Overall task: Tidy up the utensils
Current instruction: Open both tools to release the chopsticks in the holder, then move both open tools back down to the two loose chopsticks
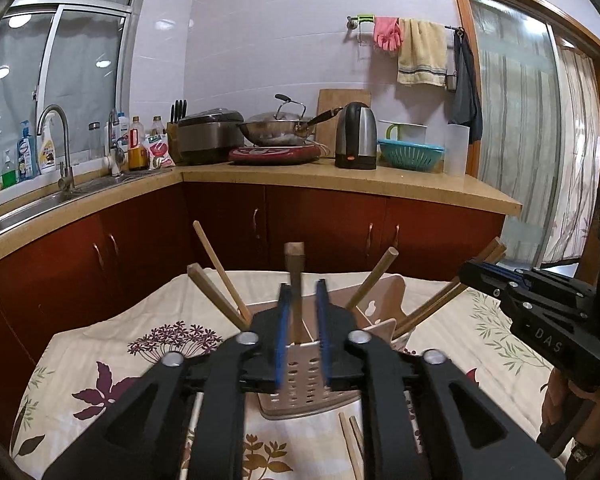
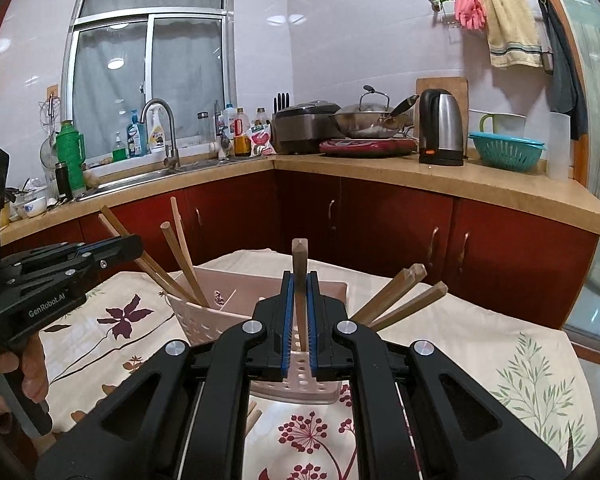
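A pink perforated utensil holder (image 1: 308, 380) (image 2: 204, 320) stands on the floral tablecloth, with several wooden chopsticks leaning out of it. In the left wrist view my left gripper (image 1: 302, 288) is just above the holder. An upright chopstick (image 1: 295, 268) stands between its blue pads, and a gap shows on the chopstick's right side, so the jaws are open. In the right wrist view my right gripper (image 2: 299, 280) is shut on another upright chopstick (image 2: 300, 264) whose lower end reaches into the holder. Each gripper also shows in the other's view: right gripper (image 1: 472, 272), left gripper (image 2: 134, 244).
Loose chopsticks (image 1: 350, 440) lie on the cloth in front of the holder. Behind the table runs an L-shaped counter (image 2: 420, 172) over red cabinets, bearing a sink (image 2: 140, 178), a kettle (image 2: 440, 128), a wok and a teal basket (image 2: 506, 152). A hand (image 2: 32, 376) grips the left gripper's handle.
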The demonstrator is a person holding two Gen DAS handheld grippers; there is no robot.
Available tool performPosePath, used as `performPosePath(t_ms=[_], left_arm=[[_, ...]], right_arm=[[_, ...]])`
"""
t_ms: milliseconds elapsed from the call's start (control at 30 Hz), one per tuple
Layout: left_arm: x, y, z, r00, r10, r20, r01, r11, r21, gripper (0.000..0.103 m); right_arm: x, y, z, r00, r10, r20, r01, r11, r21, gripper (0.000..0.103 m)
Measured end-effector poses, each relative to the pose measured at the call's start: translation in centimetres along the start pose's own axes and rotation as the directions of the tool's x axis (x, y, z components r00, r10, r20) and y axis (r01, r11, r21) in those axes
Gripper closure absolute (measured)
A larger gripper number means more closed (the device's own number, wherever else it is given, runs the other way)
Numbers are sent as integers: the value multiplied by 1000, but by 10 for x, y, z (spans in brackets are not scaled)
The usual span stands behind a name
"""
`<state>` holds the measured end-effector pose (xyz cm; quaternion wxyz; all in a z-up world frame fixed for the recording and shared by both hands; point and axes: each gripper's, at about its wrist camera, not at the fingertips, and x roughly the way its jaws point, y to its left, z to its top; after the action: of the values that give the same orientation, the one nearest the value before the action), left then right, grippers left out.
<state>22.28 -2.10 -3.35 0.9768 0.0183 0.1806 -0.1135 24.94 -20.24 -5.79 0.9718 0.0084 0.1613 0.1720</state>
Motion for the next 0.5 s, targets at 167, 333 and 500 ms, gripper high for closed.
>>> performPosePath(t_ms=[167, 333, 500], left_arm=[[-17, 1, 0, 999, 17, 28, -16, 1000, -8, 59], [-36, -1, -10, 999, 31, 28, -30, 999, -14, 52], [-62, -5, -37, 998, 69, 2, -69, 998, -3, 50]], right_arm=[[-19, 4, 1, 999, -24, 30, 24, 1000, -1, 77], [-46, 14, -13, 999, -24, 24, 24, 1000, 5, 75], [-70, 29, -46, 1000, -20, -13, 20, 1000, 18, 74]])
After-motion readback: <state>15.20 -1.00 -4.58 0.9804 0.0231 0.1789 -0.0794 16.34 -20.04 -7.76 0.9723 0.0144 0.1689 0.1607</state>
